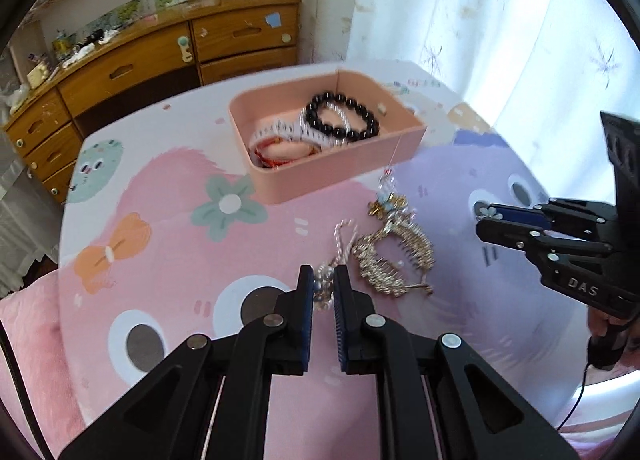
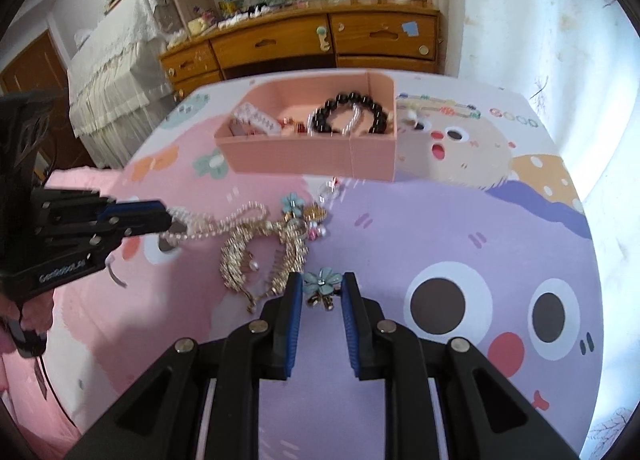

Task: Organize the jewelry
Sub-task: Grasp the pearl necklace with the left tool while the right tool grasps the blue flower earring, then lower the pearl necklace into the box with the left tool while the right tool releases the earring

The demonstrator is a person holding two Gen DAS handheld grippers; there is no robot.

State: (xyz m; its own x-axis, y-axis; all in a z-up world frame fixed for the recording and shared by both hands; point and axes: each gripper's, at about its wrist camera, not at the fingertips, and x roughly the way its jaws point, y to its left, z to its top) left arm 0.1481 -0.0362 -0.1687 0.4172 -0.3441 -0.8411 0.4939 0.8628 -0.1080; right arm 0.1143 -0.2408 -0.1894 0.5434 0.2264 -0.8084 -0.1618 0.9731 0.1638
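A pink box (image 1: pixel 340 174) (image 2: pixel 312 158) holds a black bead bracelet (image 1: pixel 342 120) (image 2: pixel 352 112), a white band and other pieces. In front of it lies a tangle of gold hair combs (image 1: pixel 394 256) (image 2: pixel 260 252) and a pearl strand (image 2: pixel 212 226). My left gripper (image 1: pixel 323 284) (image 2: pixel 170 220) is shut on the pearl strand's end (image 1: pixel 324 286). My right gripper (image 2: pixel 320 286) (image 1: pixel 486 218) is shut on a blue flower hair clip (image 2: pixel 322 284) (image 1: pixel 489 212), close above the cloth.
The table carries a cartoon-print cloth (image 2: pixel 460 228). A second blue flower piece (image 2: pixel 294 206) and small charms lie between tangle and box. A wooden dresser (image 2: pixel 304 40) stands behind; a curtain (image 1: pixel 500 20) hangs at the right.
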